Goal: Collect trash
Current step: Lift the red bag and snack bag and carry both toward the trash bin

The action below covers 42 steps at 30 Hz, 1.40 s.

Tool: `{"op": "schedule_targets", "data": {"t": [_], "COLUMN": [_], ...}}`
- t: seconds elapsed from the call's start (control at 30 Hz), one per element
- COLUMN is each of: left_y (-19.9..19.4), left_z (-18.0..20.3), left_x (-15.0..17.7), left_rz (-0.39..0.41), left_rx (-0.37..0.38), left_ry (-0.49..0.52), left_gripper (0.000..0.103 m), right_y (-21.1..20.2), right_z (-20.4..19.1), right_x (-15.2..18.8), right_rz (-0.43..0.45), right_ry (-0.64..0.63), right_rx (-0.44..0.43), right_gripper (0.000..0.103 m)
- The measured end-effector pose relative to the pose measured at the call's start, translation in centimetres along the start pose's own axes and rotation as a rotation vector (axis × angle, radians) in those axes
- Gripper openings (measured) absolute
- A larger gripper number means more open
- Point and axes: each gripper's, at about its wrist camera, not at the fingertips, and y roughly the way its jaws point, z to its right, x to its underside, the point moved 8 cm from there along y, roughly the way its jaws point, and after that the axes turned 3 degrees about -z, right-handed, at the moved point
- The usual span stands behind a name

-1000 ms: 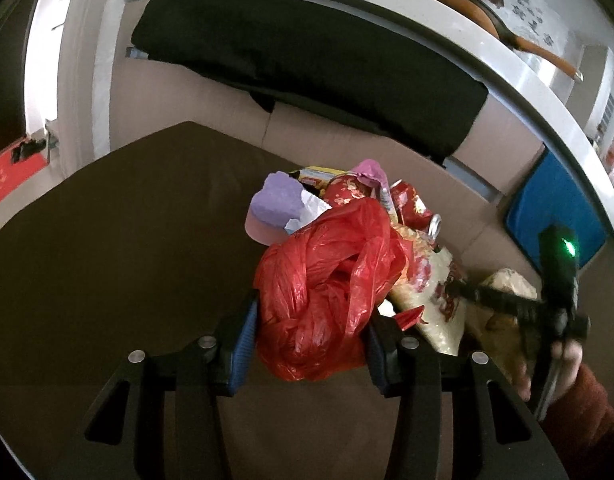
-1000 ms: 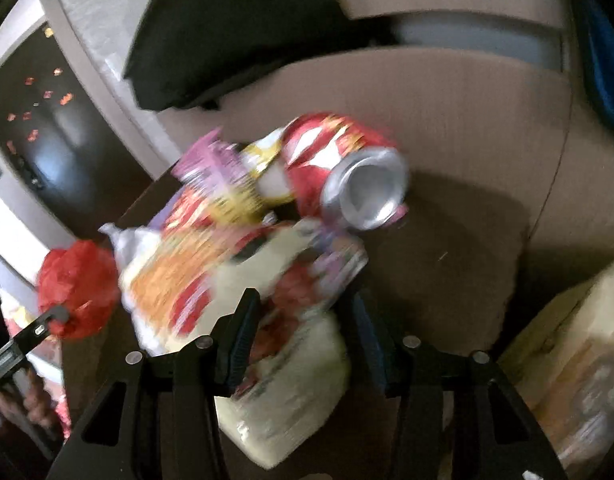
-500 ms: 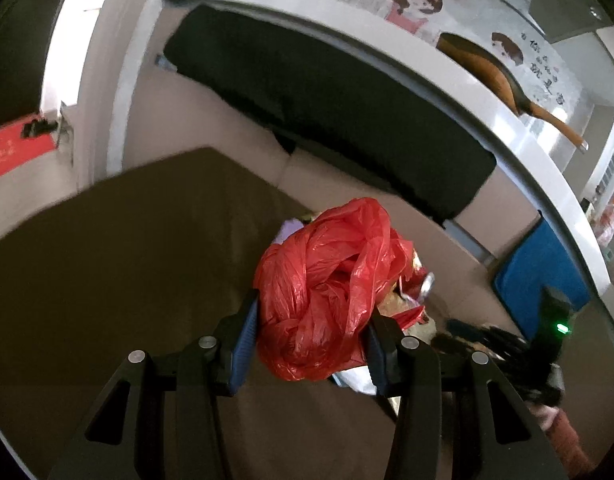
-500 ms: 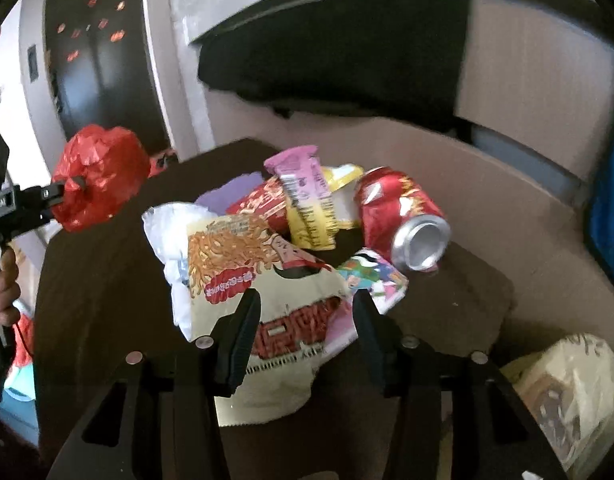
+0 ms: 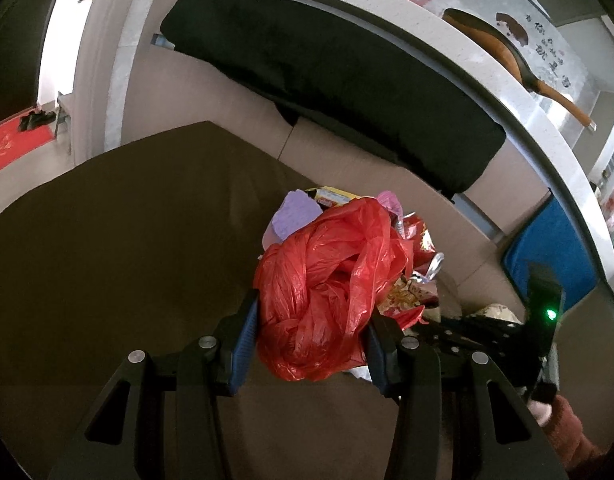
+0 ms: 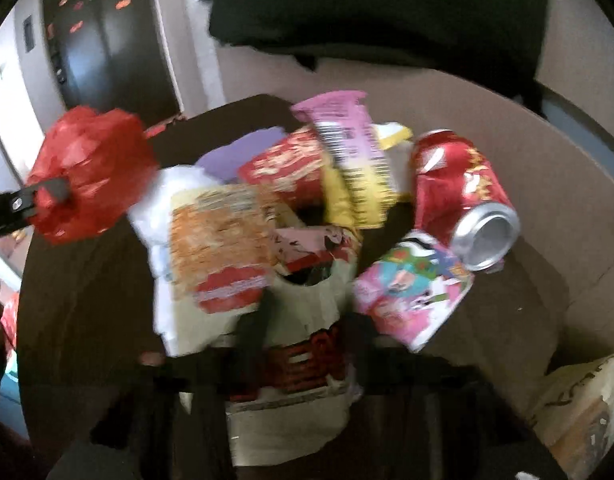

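Observation:
My left gripper [image 5: 311,336] is shut on a crumpled red plastic bag [image 5: 327,288], held above the dark brown table [image 5: 127,240]; the same bag [image 6: 91,172] shows at the left of the right wrist view. A trash pile lies behind it: a dented red can [image 6: 463,200], a pink wrapper [image 6: 411,292], a purple and yellow wrapper [image 6: 347,140] and an orange noodle packet [image 6: 219,240]. My right gripper [image 6: 305,332], blurred, has its jaws closing on a beige snack wrapper [image 6: 303,300], which is bunched up between them.
A sofa with a long black cushion [image 5: 327,60] and a blue cushion [image 5: 547,248] stands behind the table. A pale printed bag [image 6: 579,412] lies off the table's right corner. A sleeve [image 5: 567,440] shows at the lower right, behind the right gripper.
The right gripper's jaws have come in on the beige wrapper, which has gone from flat to crumpled, and the right view has rolled and shifted. The left gripper still holds the red bag.

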Motion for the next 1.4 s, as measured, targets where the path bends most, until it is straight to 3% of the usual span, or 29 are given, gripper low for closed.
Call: {"op": "schedule_targets", "data": {"t": [0.2, 0.4, 0.67, 0.9, 1.1, 1.27, 1.4], "left_y": [-2.1, -5.2, -7.3, -5.2, -0.2, 4.2, 7.1], "left_z": [2.8, 8.1, 16.1, 23.3, 31.3, 35.2, 36.7], "left_x": [-1.1, -2.7, -4.0, -2.6, 1.1, 4.8, 7.1], "left_rz": [0.07, 0.161, 0.253, 0.208, 0.166, 0.064, 0.006], "left_rx": [-0.036, -0.031, -0.011, 0.075, 0.14, 0.187, 0.181], "left_ry": [0.071, 0.151, 0.271, 0.338, 0.488, 0.544, 0.588], "left_gripper": [0.048, 0.048, 0.048, 0.048, 0.048, 0.048, 0.048], "right_y": [-6.4, -14.6, -22.9, -28.1, -31.3, -30.9, -29.2], "right_z": [-0.4, 1.1, 4.5, 8.9, 15.3, 20.0, 22.6], "right_x": [-1.4, -2.8, -2.5, -0.2, 4.2, 8.0, 10.8], "right_rz": [0.135, 0.298, 0.442, 0.504, 0.506, 0.454, 0.421], "right_ry": [-0.025, -0.002, 0.068, 0.138, 0.261, 0.377, 0.453], "right_rx": [0.122, 0.221, 0.33, 0.399, 0.468, 0.478, 0.462], "right_gripper": [0.004, 0.004, 0.004, 0.004, 0.004, 0.004, 0.004]}}
